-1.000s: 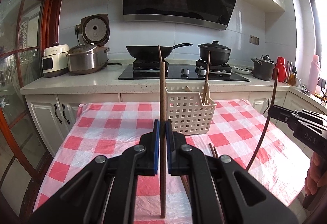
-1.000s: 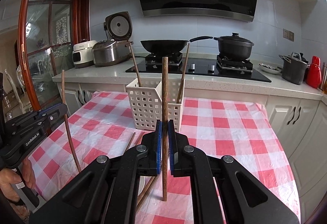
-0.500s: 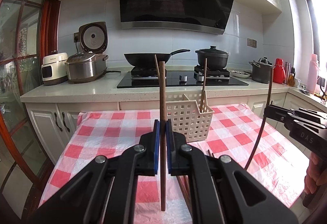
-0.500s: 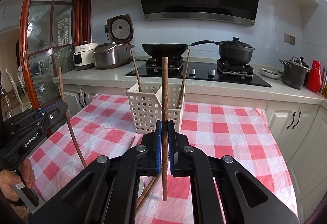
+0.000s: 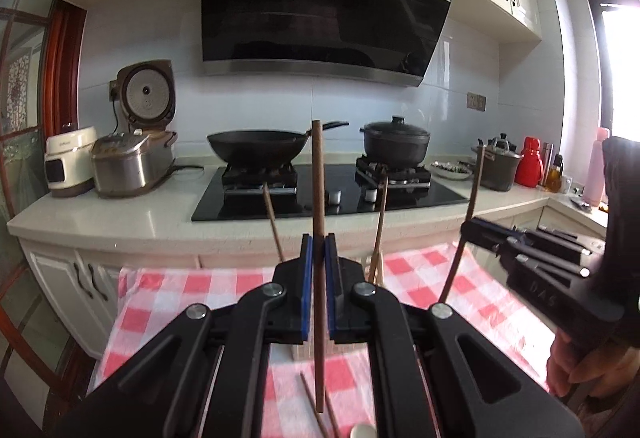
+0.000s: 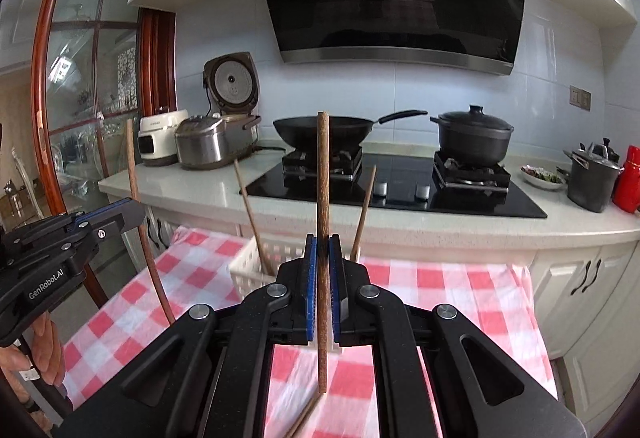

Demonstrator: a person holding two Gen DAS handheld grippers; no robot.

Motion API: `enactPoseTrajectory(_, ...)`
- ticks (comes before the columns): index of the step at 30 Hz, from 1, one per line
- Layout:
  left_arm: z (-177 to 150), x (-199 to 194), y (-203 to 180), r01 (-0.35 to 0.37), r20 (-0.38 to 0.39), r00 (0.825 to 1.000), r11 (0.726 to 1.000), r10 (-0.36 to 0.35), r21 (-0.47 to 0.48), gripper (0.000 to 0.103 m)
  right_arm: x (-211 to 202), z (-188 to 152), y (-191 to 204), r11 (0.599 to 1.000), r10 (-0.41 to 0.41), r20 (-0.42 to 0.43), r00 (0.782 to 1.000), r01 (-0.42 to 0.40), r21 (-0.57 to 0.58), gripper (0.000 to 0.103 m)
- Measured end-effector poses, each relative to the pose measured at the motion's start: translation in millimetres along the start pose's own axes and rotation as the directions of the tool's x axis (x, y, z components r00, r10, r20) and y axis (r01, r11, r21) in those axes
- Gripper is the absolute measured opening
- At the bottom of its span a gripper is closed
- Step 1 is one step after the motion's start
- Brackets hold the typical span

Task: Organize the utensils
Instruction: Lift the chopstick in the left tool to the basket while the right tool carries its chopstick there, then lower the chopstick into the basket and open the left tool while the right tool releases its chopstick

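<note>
Each black claw, left claw (image 5: 319, 258) and right claw (image 6: 322, 262), clamps a slender round wooden chopstick (image 5: 318, 222) upright between blue pads above the red-checked table (image 6: 460, 290), behind a white perforated plastic basket (image 6: 250, 270) holding two more.

basket (image 6: 248, 270): mostly hidden behind jaws | loose chopsticks (image 5: 310, 408): cut off, blurred

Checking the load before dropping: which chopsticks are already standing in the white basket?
The two leaning chopsticks and stand in the white basket. The left claw and right claw each clamp one upright chopstick; others lie on the tablecloth.
</note>
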State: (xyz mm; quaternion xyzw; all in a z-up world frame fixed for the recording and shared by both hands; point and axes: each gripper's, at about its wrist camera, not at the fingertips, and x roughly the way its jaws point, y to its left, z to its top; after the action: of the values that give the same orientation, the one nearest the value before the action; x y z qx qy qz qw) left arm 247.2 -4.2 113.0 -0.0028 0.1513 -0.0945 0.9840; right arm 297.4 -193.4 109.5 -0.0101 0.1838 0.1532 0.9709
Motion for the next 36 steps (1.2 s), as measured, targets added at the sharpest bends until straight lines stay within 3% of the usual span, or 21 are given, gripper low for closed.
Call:
enactPoseTrajectory(6,64.9,31.9,0.8,-0.020,0.046,0.999,1.000,0.020,-0.006,0.006,26.9,43.4,0.0,1.000,-0.014,0.049,0.999,0.015,-0.022,0.006)
enactPoseTrajectory(13,96.9,74.4,6.7,-0.047,0.070,0.996,0.998,0.049,-0.032,0.006,72.2,56.8,-1.9,1.000,-0.006,0.029,1.000,0.006,-0.023,0.006)
enactPoseTrajectory(19,64.8,123.4,15.6,-0.073,0.003,0.997,0.997,0.074,-0.039,0.006,119.9,31.0,-2.4,0.999,0.034,-0.068,0.997,-0.035,-0.006,0.006)
enactPoseTrajectory(27,4.0,173.8,24.1,-0.040,-0.152,0.988,0.998,0.033,-0.048,0.006,151.2,2.2,0.2,0.999,0.047,-0.214,0.976,-0.048,-0.002,0.006)
enactPoseTrajectory(31,-17.2,190.8,28.3,-0.056,-0.209,0.977,0.996,0.041,-0.066,0.006,157.6,-1.6,-3.4,0.999,0.049,-0.215,0.975,-0.047,0.017,0.007)
enactPoseTrajectory(36,-27.6,193.2,31.2,-0.082,-0.216,0.974,0.995,0.067,-0.062,0.008,164.5,-2.7,-9.4,0.998,0.055,-0.227,0.972,-0.046,0.042,0.008)
